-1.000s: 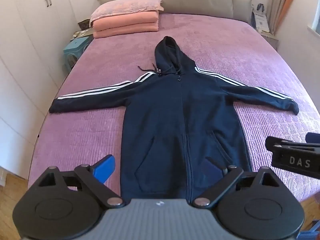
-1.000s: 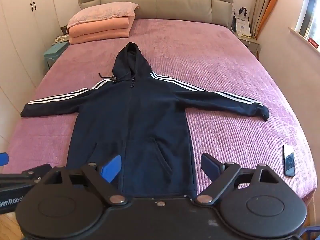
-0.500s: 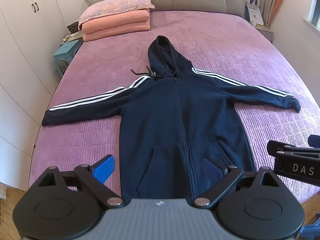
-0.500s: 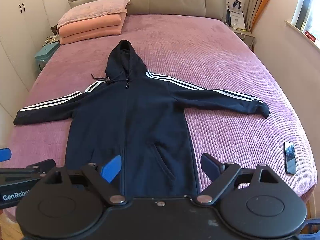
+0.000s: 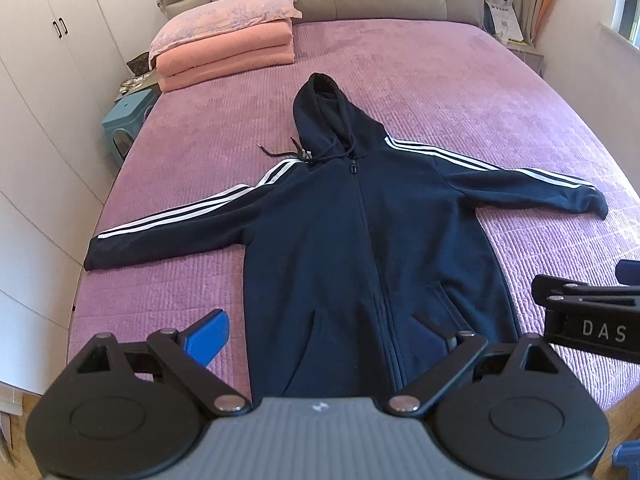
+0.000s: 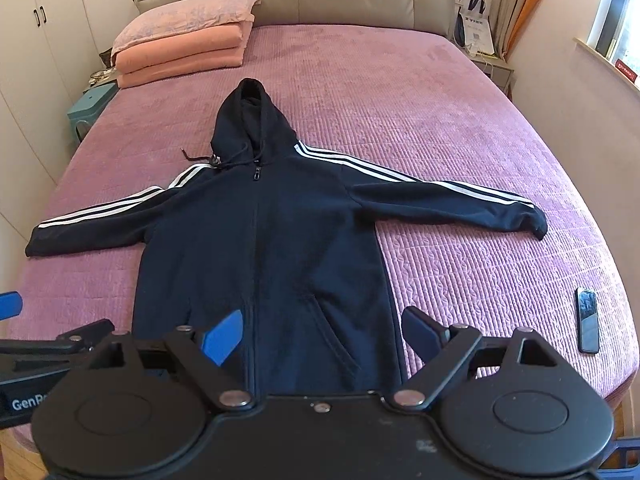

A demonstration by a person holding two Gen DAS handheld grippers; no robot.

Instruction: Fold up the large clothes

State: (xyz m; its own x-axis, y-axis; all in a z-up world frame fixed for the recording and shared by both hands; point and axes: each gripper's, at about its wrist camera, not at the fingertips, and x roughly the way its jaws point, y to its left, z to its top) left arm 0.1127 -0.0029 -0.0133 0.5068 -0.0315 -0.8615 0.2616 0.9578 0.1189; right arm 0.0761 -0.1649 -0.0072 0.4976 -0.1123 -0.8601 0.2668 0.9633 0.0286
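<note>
A navy zip hoodie (image 5: pixel 360 240) (image 6: pixel 264 248) with white sleeve stripes lies flat, face up, on the purple bed (image 5: pixel 460 92) (image 6: pixel 440 128). Its hood points to the headboard and both sleeves are spread sideways. My left gripper (image 5: pixel 316 338) hovers open above the hem, nothing between its blue pads. My right gripper (image 6: pixel 320 330) is also open, over the hem's right half, holding nothing. The right gripper's body (image 5: pixel 588 324) shows at the right edge of the left wrist view. The left gripper's body (image 6: pixel 44 356) shows at the left edge of the right wrist view.
Folded pink blankets and a pillow (image 5: pixel 228 48) (image 6: pixel 180 48) are stacked at the bed's far left. A black phone (image 6: pixel 587 325) lies near the bed's front right corner. A teal stool (image 5: pixel 128 116) stands left of the bed, white wardrobes (image 5: pixel 36 120) along the left wall.
Both grippers have pulled back and tilted a little, so the hoodie sits slightly lower and further right in the views. The hoodie itself has not moved; both grippers stay open.
</note>
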